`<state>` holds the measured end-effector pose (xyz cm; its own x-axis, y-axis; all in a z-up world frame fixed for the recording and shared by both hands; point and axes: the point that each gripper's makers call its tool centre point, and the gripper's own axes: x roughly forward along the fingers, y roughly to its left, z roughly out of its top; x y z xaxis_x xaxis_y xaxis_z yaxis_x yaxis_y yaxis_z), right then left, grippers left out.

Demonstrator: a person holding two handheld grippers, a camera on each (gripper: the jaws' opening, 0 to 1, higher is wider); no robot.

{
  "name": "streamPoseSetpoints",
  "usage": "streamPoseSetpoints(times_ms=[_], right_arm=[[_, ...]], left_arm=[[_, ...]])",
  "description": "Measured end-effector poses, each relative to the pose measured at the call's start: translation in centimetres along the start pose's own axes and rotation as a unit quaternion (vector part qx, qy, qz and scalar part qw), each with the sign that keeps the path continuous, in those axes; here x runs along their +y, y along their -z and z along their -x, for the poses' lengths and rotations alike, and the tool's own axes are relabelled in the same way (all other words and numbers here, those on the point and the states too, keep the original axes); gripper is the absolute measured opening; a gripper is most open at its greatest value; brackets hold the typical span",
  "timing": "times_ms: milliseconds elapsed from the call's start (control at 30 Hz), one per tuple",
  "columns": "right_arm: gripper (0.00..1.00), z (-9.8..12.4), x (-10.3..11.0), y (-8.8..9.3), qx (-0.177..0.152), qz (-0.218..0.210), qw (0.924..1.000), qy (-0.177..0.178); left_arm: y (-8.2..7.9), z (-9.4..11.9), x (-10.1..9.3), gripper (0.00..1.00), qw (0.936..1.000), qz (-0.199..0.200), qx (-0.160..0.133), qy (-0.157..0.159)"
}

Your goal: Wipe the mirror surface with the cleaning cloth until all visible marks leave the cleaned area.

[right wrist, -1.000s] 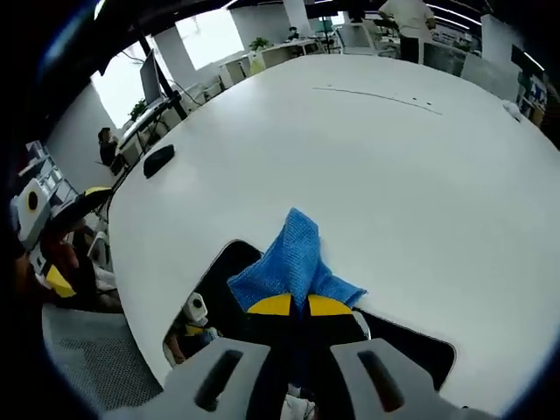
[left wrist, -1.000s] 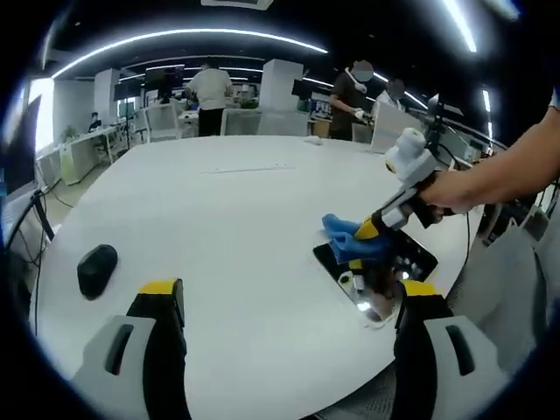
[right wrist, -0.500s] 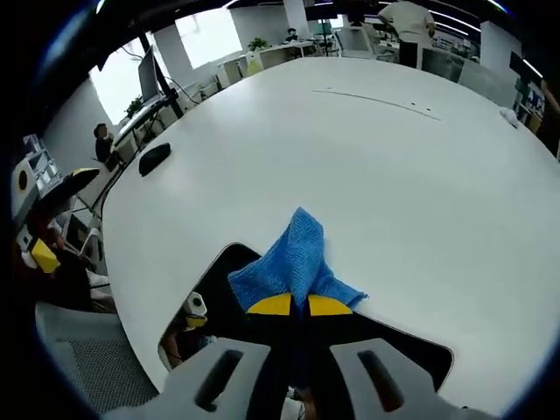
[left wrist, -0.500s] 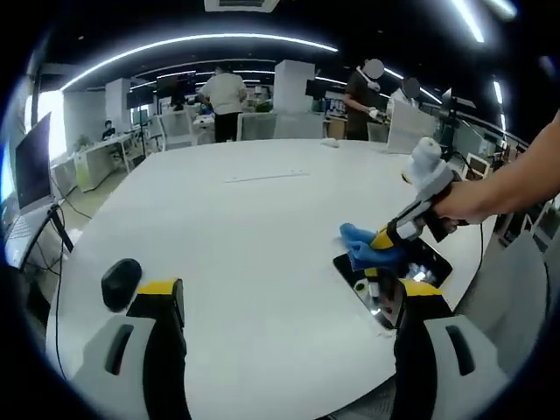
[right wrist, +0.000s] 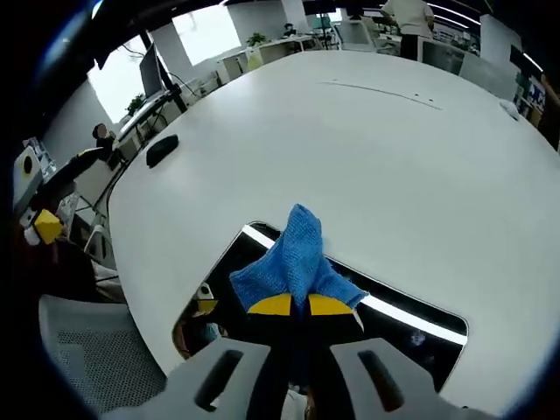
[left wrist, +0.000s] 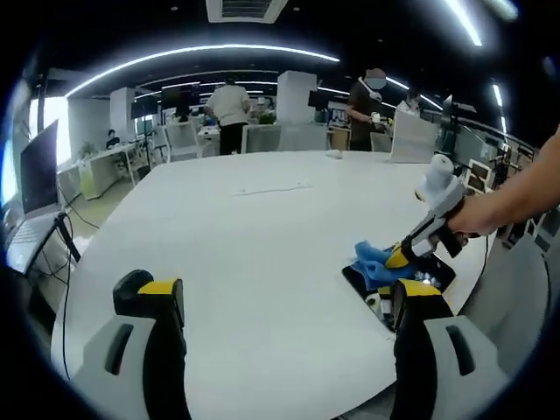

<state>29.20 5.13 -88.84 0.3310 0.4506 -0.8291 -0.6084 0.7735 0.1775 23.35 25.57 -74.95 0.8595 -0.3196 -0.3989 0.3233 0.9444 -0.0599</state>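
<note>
1. Blue cleaning cloth (right wrist: 296, 262) sits bunched in the right hand-held gripper (right wrist: 291, 305), whose yellow-tipped jaws are clamped together on it, pressing it onto the mirror (right wrist: 398, 337).
2. Seen from the left gripper view, the mirror (left wrist: 437, 270) lies flat on the white counter (left wrist: 262, 227) near its edge closest to the person, with the cloth (left wrist: 374, 258) on top and the right hand-held gripper (left wrist: 395, 260) angled down onto it.
3. The left hand-held gripper (left wrist: 284, 302) hangs over bare counter, jaws wide apart and holding nothing.
4. Risk, as a judgement: the mirror rests loose near the counter's edge and nothing steadies it, so a firm wiping stroke could slide it towards the edge or off it.
5. Another risk: the cloth is gripped in a narrow bunch, so little of it meets the glass; strokes could miss marks or let the jaw tips scrape the surface.
6. The mirror is a dark, glossy rectangle with rounded corners, reflecting a bright ceiling light strip. Whether marks are on it cannot be told.
7. A black computer mouse (right wrist: 163, 150) lies on the counter well apart from the mirror.
</note>
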Motion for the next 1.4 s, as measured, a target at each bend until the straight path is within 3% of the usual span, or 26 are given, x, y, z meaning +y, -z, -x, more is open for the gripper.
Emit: streamPoseSetpoints(times_ms=[300, 467, 633, 700, 867, 1000, 1333, 1400], right_arm=[[0.0, 1.9, 2.2, 1.9, -0.001, -0.004, 0.9999, -0.011], [0.0, 2.5, 3.4, 3.0, 0.007, 0.003, 0.9998, -0.018], [0.0, 3.0, 4.6, 4.0, 0.013, 0.019, 0.9995, -0.023], [0.0, 3.1, 4.8, 4.2, 0.014, 0.022, 0.9994, -0.023], [0.0, 3.4, 5.7, 5.1, 0.029, 0.006, 0.9989, -0.036], [0.0, 3.3, 5.7, 5.1, 0.025, 0.022, 0.999, -0.03], [0.0, 3.1, 5.6, 4.9, 0.025, 0.023, 0.999, -0.03], [0.0, 3.1, 5.6, 4.9, 0.029, 0.04, 0.9983, -0.032]], left_arm=[[0.9, -0.6, -2.0, 0.99, 0.9997, 0.004, 0.007, 0.024], [1.2, -0.8, -3.5, 0.99, 0.9989, -0.002, 0.006, 0.046], [1.5, -0.9, -4.3, 0.99, 0.9987, 0.009, 0.004, 0.05], [1.7, -0.9, -5.0, 0.99, 0.9983, -0.006, 0.008, 0.058], [1.4, -0.9, -4.2, 0.99, 0.9984, -0.001, 0.005, 0.056], [0.7, -1.2, -3.3, 0.99, 0.9988, 0.021, -0.007, 0.045], [0.2, -0.9, -3.8, 0.99, 0.9988, 0.016, -0.012, 0.046], [0.3, -0.8, -3.7, 0.99, 0.9988, 0.014, -0.011, 0.045]])
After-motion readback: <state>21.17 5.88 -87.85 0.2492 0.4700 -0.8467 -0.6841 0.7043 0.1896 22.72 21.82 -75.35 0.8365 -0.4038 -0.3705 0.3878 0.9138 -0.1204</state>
